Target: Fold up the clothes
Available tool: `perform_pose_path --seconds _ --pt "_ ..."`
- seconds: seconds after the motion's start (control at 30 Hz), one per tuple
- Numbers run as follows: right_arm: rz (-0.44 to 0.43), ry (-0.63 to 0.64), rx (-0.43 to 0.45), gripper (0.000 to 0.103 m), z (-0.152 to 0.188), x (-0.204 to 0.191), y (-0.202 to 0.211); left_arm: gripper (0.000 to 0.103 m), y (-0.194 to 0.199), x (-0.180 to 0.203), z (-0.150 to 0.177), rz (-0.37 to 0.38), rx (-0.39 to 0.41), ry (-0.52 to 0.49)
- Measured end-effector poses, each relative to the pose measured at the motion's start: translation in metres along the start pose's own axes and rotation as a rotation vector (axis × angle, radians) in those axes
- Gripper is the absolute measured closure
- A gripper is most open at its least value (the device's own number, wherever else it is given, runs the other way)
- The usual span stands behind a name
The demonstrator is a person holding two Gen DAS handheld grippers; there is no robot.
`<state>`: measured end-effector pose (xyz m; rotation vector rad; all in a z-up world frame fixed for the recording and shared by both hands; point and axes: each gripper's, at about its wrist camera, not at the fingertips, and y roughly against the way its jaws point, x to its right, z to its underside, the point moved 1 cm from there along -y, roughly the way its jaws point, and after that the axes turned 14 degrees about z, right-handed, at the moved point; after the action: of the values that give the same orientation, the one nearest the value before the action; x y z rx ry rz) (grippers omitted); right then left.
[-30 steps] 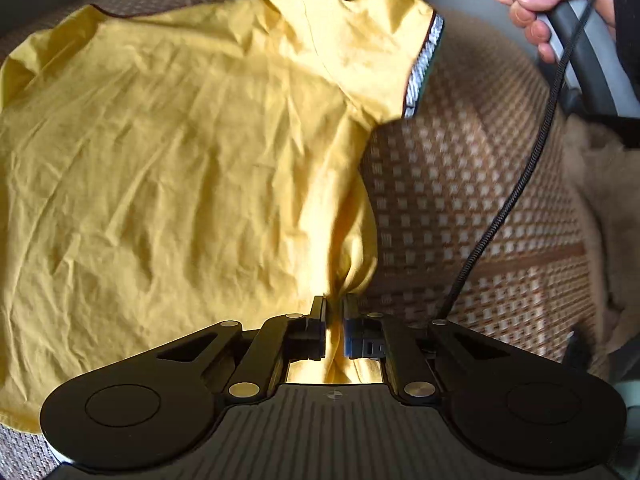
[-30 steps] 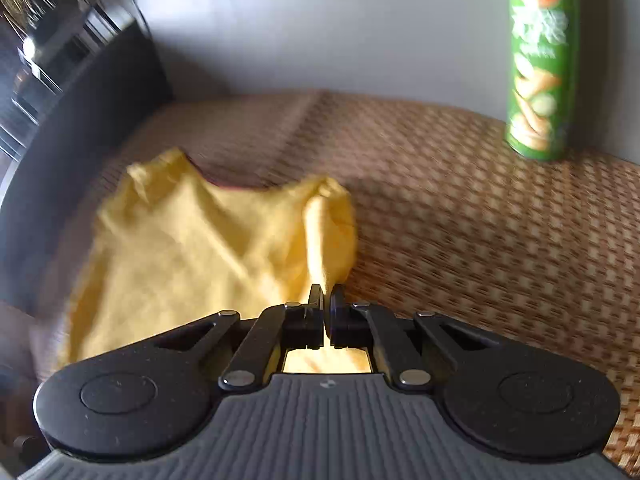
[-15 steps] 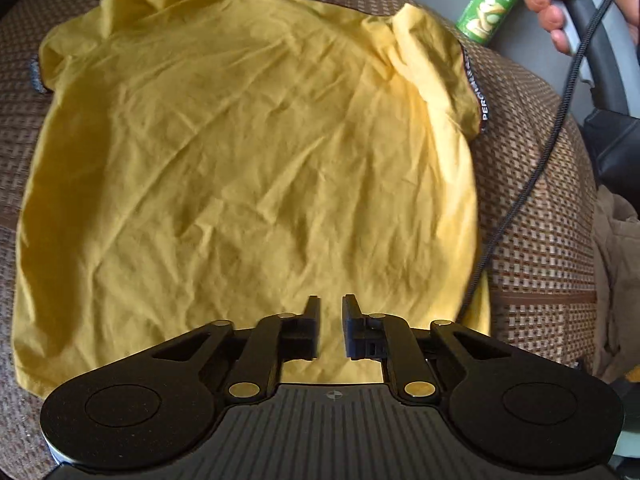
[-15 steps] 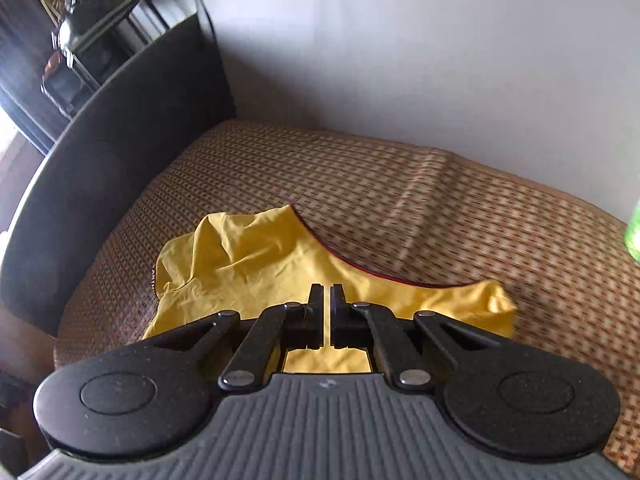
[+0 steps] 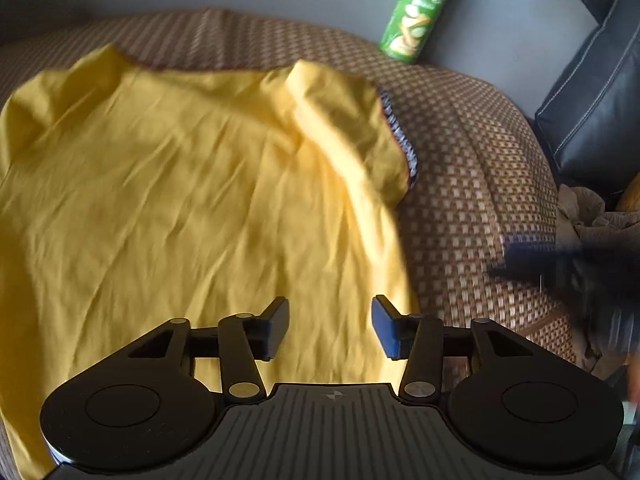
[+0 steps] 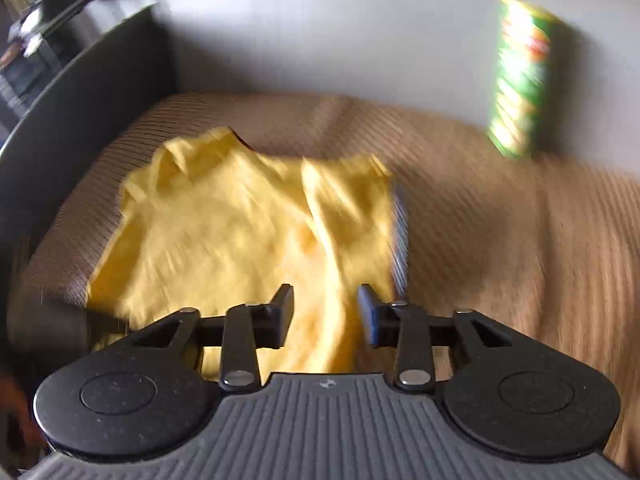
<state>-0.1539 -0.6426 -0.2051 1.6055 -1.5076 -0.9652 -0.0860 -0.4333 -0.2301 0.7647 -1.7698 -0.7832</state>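
A yellow T-shirt (image 5: 192, 184) lies spread flat on the brown woven couch seat (image 5: 472, 168), its right sleeve with patterned trim (image 5: 400, 136) folded a little over itself. My left gripper (image 5: 330, 328) is open and empty above the shirt's lower right hem. My right gripper (image 6: 325, 316) is open and empty, above the shirt (image 6: 224, 232) near its right side. The right gripper also shows as a dark blur (image 5: 580, 268) at the right edge of the left wrist view.
A green chip can (image 5: 420, 8) stands at the back by the grey wall; it also shows in the right wrist view (image 6: 520, 80). A black cushion (image 5: 600, 100) and crumpled beige cloth (image 5: 588, 216) lie at the right. A dark armrest (image 6: 80, 120) bounds the left side.
Both grippers have let go of the shirt and opened wide. The shirt now lies flat on the seat. The right gripper has dropped down to the right of the shirt.
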Motion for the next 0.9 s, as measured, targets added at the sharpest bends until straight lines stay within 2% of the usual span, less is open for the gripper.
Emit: perform_pose_path --seconds 0.07,0.17,0.3,0.47,0.5,0.57,0.6,0.63,0.67,0.73,0.77,0.8,0.9 --pt "0.004 -0.097 -0.045 0.060 0.039 0.011 0.001 0.036 -0.010 -0.002 -0.025 0.004 -0.006 0.012" --pt "-0.001 -0.174 -0.089 0.059 0.084 0.010 -0.002 0.036 -0.021 -0.013 -0.066 -0.012 0.012 0.072" --pt "-0.020 -0.205 -0.112 0.049 0.120 -0.003 -0.012 0.031 -0.033 -0.021 -0.111 -0.075 0.026 0.078" --pt "-0.020 -0.308 -0.106 0.048 0.131 -0.001 -0.023 0.029 -0.063 -0.008 -0.130 -0.121 -0.030 0.000" --pt "-0.020 -0.333 -0.107 0.048 0.133 0.001 -0.025 0.032 -0.069 -0.006 -0.129 -0.124 -0.046 -0.014" --pt "-0.030 -0.346 -0.117 0.048 0.135 0.003 -0.029 0.053 -0.078 -0.006 -0.127 -0.114 -0.071 -0.028" --pt "-0.039 -0.349 -0.122 0.048 0.137 0.003 -0.030 0.077 -0.082 -0.006 -0.127 -0.107 -0.082 -0.032" --pt "-0.050 -0.351 -0.124 0.048 0.137 0.003 -0.031 0.093 -0.085 -0.007 -0.127 -0.100 -0.090 -0.031" --pt "-0.064 -0.353 -0.130 0.049 0.138 0.002 -0.032 0.097 -0.085 -0.008 -0.127 -0.088 -0.092 -0.030" --pt "-0.095 -0.354 -0.152 0.068 0.138 0.000 -0.034 0.103 -0.082 -0.010 -0.131 -0.054 -0.092 -0.015" --pt "-0.112 -0.355 -0.170 0.101 0.138 -0.001 -0.037 0.103 -0.079 -0.012 -0.133 -0.031 -0.091 -0.003" --pt "-0.119 -0.356 -0.180 0.102 0.136 -0.003 -0.037 0.103 -0.073 -0.015 -0.136 -0.002 -0.084 0.011" --pt "-0.162 -0.307 -0.101 0.102 0.123 -0.018 -0.015 0.103 -0.046 -0.023 -0.147 0.048 -0.046 0.019"
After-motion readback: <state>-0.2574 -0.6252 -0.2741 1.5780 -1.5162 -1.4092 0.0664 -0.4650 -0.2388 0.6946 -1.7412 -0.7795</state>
